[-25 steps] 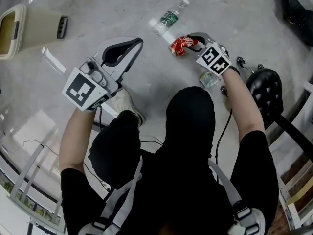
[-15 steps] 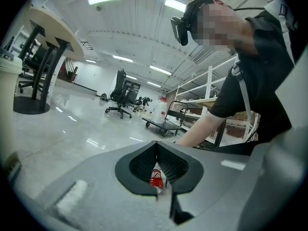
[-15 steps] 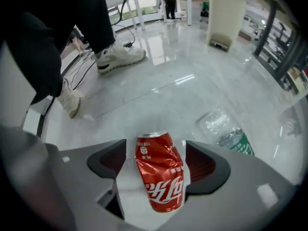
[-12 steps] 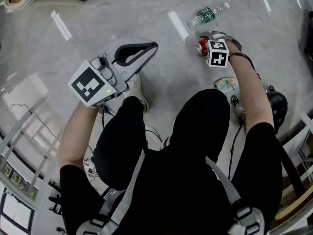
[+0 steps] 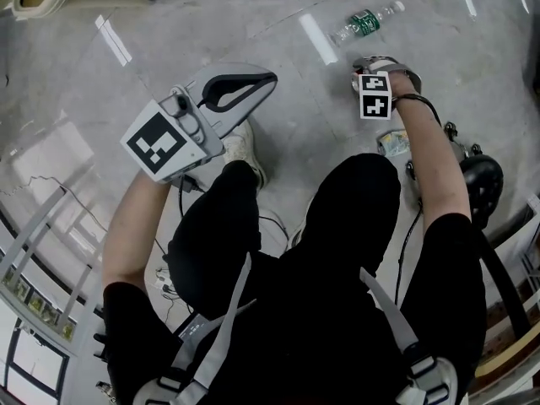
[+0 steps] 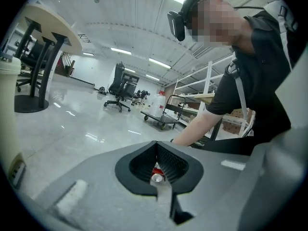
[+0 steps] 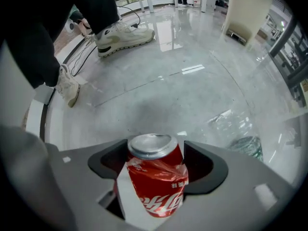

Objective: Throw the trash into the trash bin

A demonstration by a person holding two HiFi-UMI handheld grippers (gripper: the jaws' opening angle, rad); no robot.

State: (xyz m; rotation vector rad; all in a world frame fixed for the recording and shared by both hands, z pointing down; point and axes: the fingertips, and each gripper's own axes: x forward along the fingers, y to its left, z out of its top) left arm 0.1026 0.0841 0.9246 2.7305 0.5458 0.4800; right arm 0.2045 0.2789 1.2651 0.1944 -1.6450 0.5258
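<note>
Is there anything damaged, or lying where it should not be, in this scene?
Yes. The red can, between the right gripper's jaws that just opened wide then closed slightly, is dented and creased. A plastic bottle and a crumpled wrapper lie on the floor.

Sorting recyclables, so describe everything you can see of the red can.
The red can is aluminium-looking, with white lettering, a silver top and a dented, crumpled side. It stands roughly upright on the grey floor, between the right gripper's wide-apart fingers, which have just been closing; no squeeze shows.
</note>
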